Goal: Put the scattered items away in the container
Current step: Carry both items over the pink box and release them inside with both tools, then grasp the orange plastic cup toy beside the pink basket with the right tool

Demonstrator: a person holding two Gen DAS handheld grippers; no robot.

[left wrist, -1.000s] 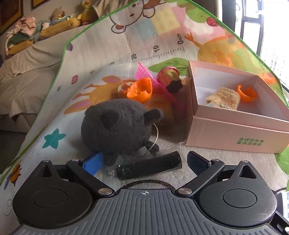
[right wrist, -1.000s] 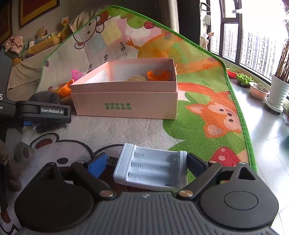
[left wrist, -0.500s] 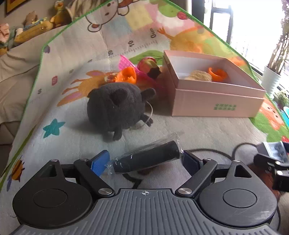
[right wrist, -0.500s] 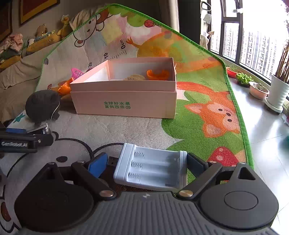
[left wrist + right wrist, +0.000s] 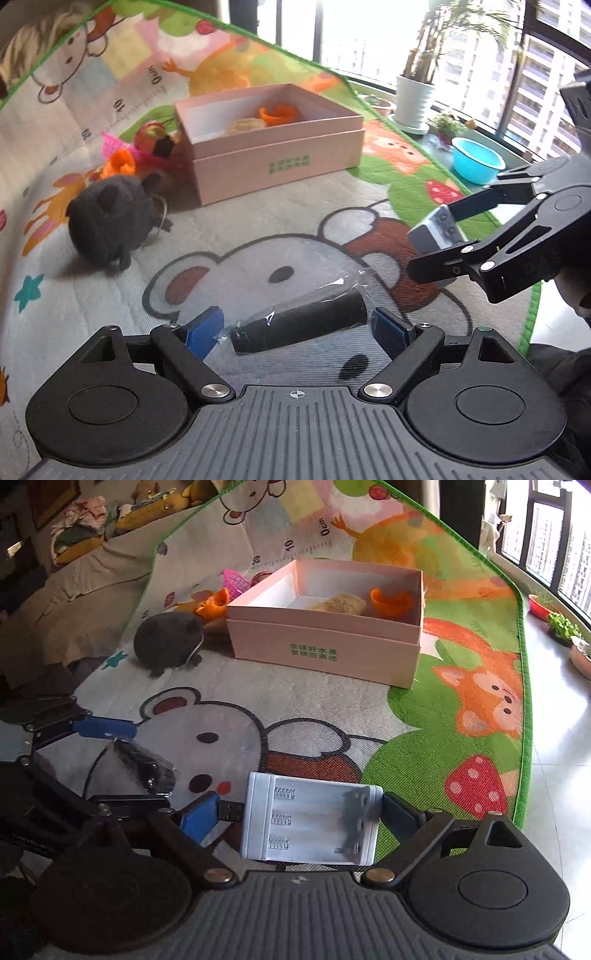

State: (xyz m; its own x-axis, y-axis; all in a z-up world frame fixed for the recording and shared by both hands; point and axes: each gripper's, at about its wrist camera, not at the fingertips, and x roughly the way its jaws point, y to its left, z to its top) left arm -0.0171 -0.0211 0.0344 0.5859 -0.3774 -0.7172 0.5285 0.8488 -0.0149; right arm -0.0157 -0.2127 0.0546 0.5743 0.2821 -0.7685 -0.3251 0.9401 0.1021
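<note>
Cartoon animals cover the play mat (image 5: 295,709) spread across the floor beside tall windows, with potted plants (image 5: 413,92) and a turquoise basin (image 5: 478,160) along the sill side; on the mat stands an open pink box (image 5: 325,646) holding a beige fuzzy item (image 5: 341,603) and an orange cup-shaped piece (image 5: 391,600); just to the box's left lie a dark grey plush toy (image 5: 110,221), an orange toy piece (image 5: 120,164), a pink mesh piece (image 5: 110,142) and a reddish round toy (image 5: 153,136), all outside the box; the left gripper (image 5: 295,325) is clamped end to end on a black cylinder in clear wrap (image 5: 299,325), its blue pads against the wrap and the cylinder held above the mat; the right gripper (image 5: 299,819) is clamped on a pale blue battery holder (image 5: 310,819), springs facing up, a black plug at its left end meeting the left pad; both grippers sit near each other over the bear print, well short of the box.
</note>
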